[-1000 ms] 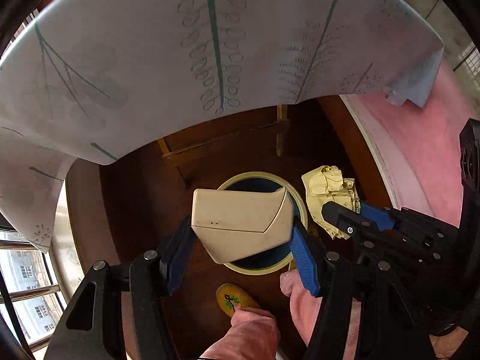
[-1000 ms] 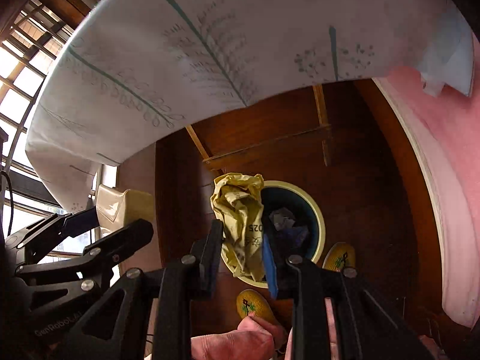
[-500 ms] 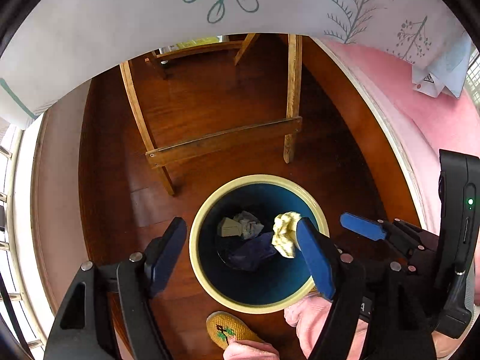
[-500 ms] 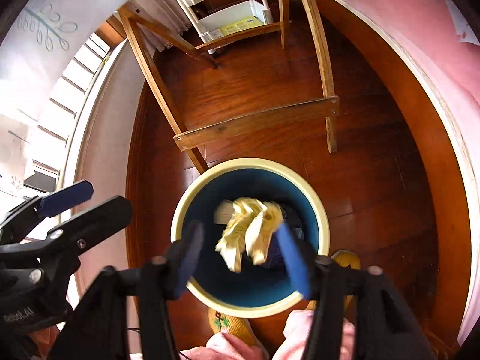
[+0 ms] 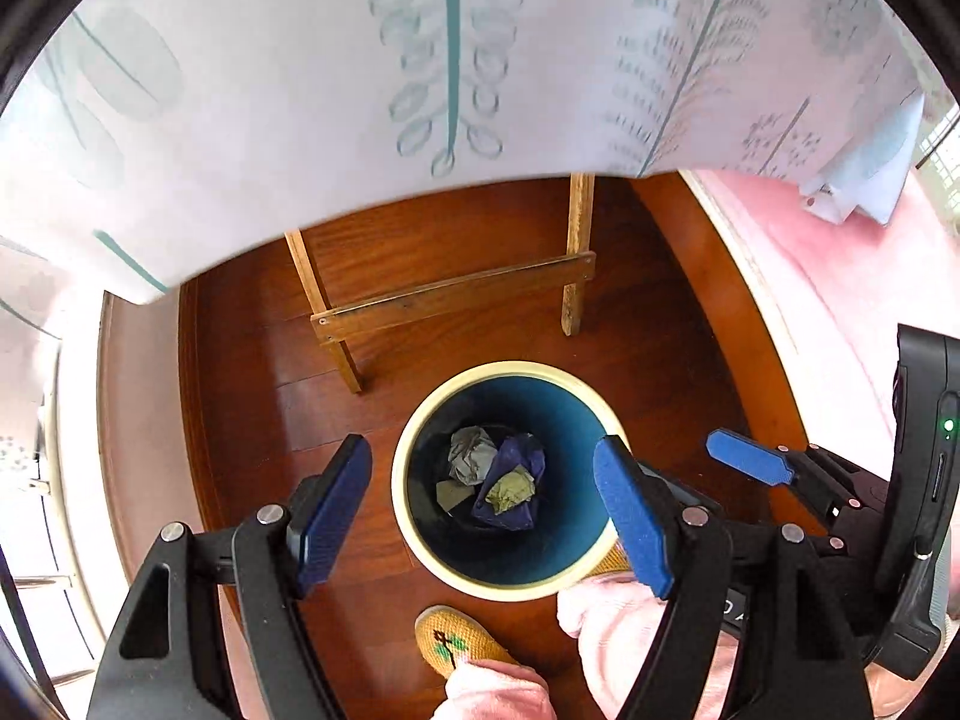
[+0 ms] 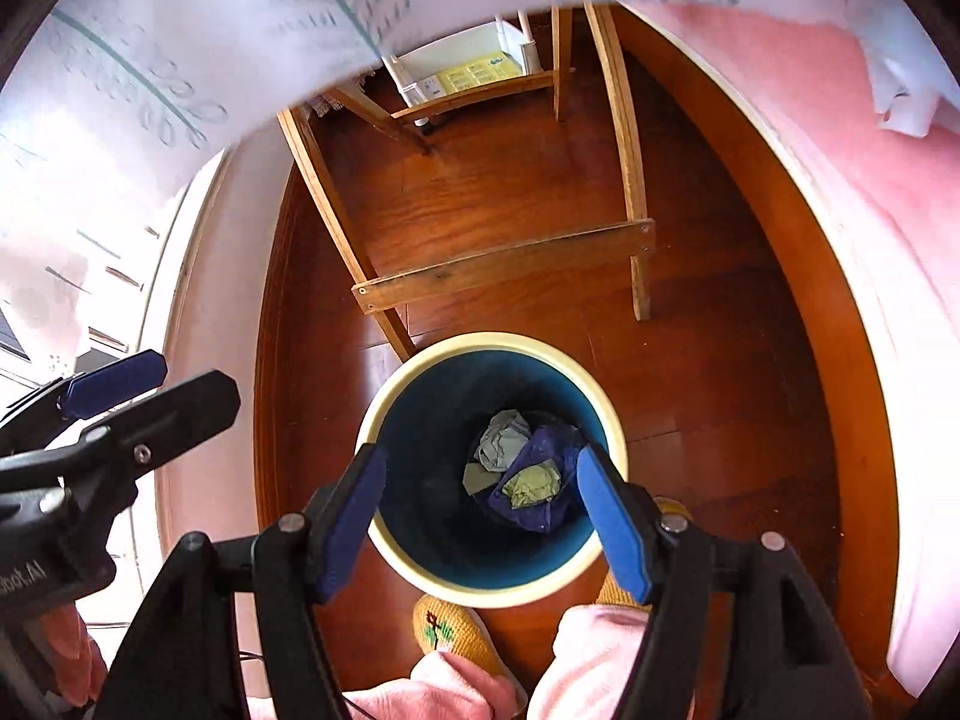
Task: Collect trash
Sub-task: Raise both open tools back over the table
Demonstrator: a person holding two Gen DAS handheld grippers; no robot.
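Dark wood flooring carries the blue, cream-rimmed bin below both tools. Left gripper, which held a beige carton a second ago, now gapes empty. Right gripper, jaws just spread, has dropped its yellow wad, now lying inside the bin.

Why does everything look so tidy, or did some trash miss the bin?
Nothing stands out. The bin stands upright on the floor, and the crumpled trash lies at its bottom. No scraps show on the floor around it. Both grippers, left and right, are open and empty above it.
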